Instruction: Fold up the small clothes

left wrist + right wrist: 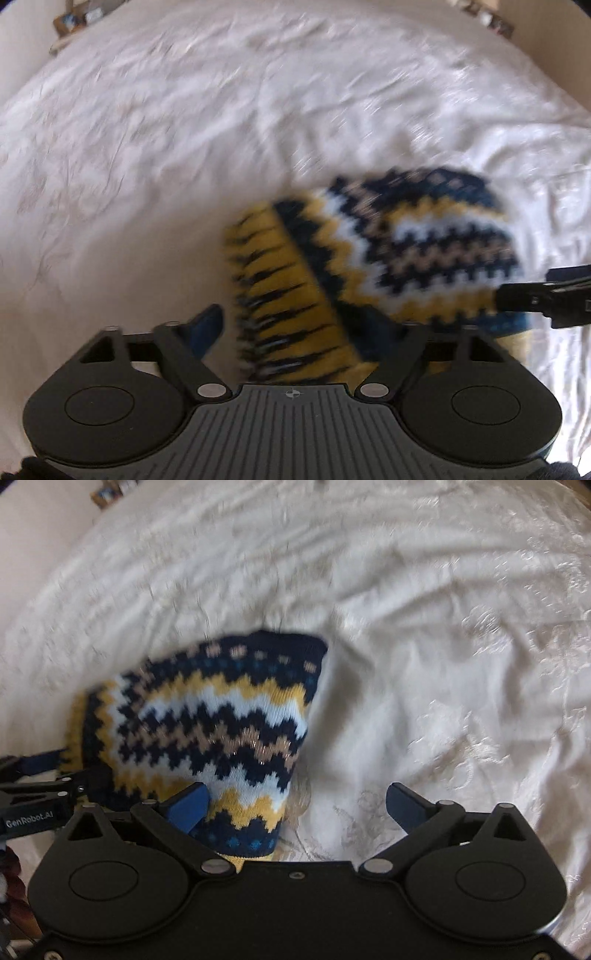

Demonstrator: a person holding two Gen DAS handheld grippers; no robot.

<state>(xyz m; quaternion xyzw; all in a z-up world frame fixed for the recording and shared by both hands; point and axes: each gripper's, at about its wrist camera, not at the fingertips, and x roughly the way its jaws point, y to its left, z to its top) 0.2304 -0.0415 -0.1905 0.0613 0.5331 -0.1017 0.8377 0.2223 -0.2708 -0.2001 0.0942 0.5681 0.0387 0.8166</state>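
Observation:
A small knitted garment (388, 251) with navy, yellow, white and tan zigzag bands lies on the white sheet. In the left wrist view its yellow ribbed hem (280, 295) runs down between the jaws of my left gripper (306, 328). The left blue finger (207, 326) stands clear of the knit, and the right fingertip is hidden under it. In the right wrist view the garment (207, 720) sits left of centre. My right gripper (299, 805) is spread wide, its left finger (192, 805) beside the cloth and its right finger (406, 806) over bare sheet. Neither gripper presses on the knit.
The wrinkled white embroidered bedsheet (184, 147) fills both views. Each gripper shows at the edge of the other's view: the right gripper (546, 295), the left gripper (37, 801). Small clutter (74, 22) lies past the bed's far left corner.

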